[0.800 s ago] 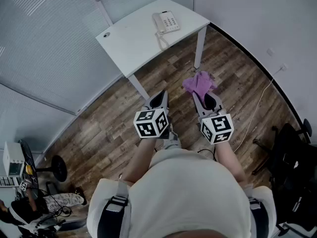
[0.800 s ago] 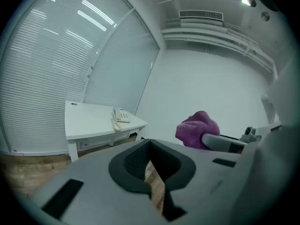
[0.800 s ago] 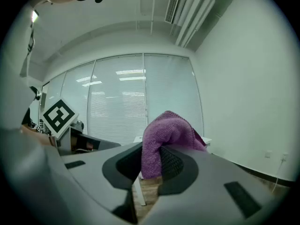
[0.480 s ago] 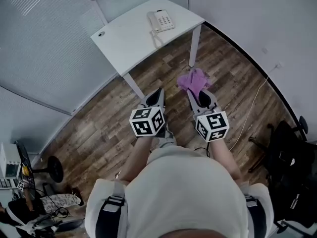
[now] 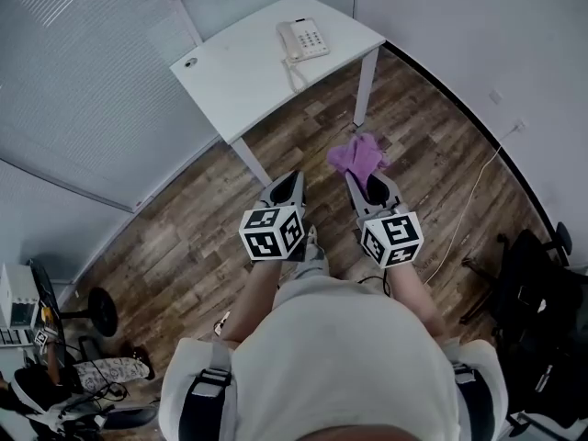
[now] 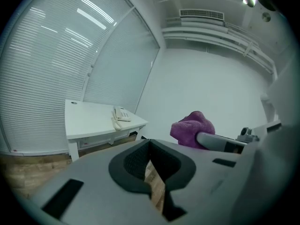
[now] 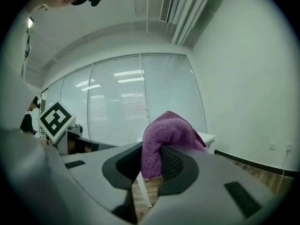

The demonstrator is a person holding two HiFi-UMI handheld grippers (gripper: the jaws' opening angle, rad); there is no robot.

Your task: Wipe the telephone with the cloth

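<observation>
Cloth [image 5: 356, 157] a shade leftward, pinched between right fingers [image 7: 178, 168]; left fingers [image 6: 136, 163] pressed together, empty

The cloth [image 7: 165, 129] in my right gripper [image 7: 151, 164] is purple terry, nubbly and matt. My pads [image 7: 175, 166] look like dark ribbed rubber. The shells, on my left gripper [image 6: 149, 162] too, are smooth matt grey plastic. The telephone [image 5: 303, 39] is smooth white plastic, the table [image 5: 237, 83] matt white, the floor [image 5: 184, 246] grained wood planks.

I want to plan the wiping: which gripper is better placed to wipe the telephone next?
Right. The right gripper holds the cloth; the left gripper is shut and empty. Both are far from the telephone.
</observation>
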